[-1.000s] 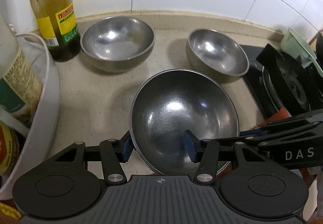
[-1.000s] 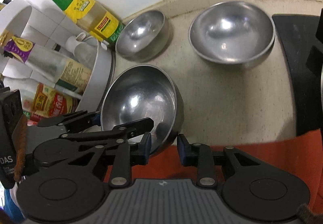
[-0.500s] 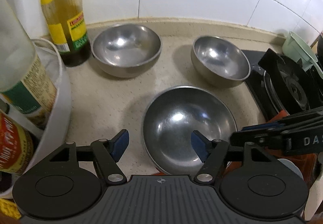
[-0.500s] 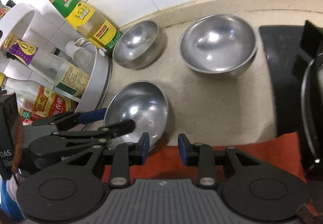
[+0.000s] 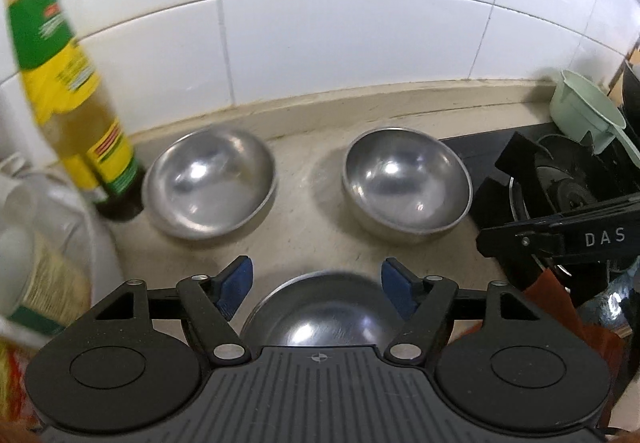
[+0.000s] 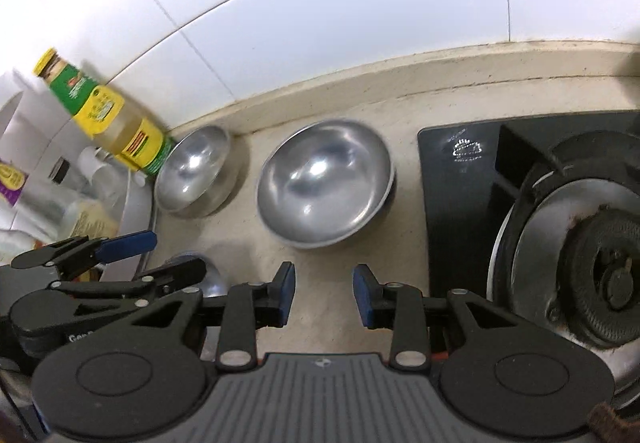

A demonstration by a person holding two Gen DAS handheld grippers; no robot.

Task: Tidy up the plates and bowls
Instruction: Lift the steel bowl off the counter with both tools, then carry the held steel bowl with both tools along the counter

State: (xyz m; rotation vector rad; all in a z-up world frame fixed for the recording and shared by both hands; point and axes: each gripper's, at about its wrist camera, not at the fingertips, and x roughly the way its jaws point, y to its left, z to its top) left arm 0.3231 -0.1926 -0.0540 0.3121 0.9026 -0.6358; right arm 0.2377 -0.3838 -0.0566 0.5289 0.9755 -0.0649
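Three steel bowls sit on the beige counter. The near bowl (image 5: 320, 319) lies just below my left gripper (image 5: 316, 283), which is open with nothing between its blue pads. In the right wrist view that near bowl (image 6: 212, 281) is mostly hidden behind the left gripper (image 6: 160, 255). Two more bowls stand by the wall, the left bowl (image 5: 212, 183) (image 6: 192, 175) and the right bowl (image 5: 404, 183) (image 6: 324, 179). My right gripper (image 6: 324, 291) hovers open over bare counter in front of the right bowl. Its black body, the right gripper (image 5: 560, 239), shows side-on in the left wrist view.
A yellow-labelled bottle (image 5: 76, 91) (image 6: 108, 115) stands left of the bowls beside a white rack (image 6: 132, 211) of bottles. A black gas stove (image 6: 600, 271) (image 5: 560, 179) fills the right side, with a pale green cup (image 5: 584, 111) behind it. A tiled wall closes the back.
My left gripper widened and let go of the near bowl, which now rests on the counter. Both grippers drew back and tilted up towards the wall. The right gripper's gap stayed the same.
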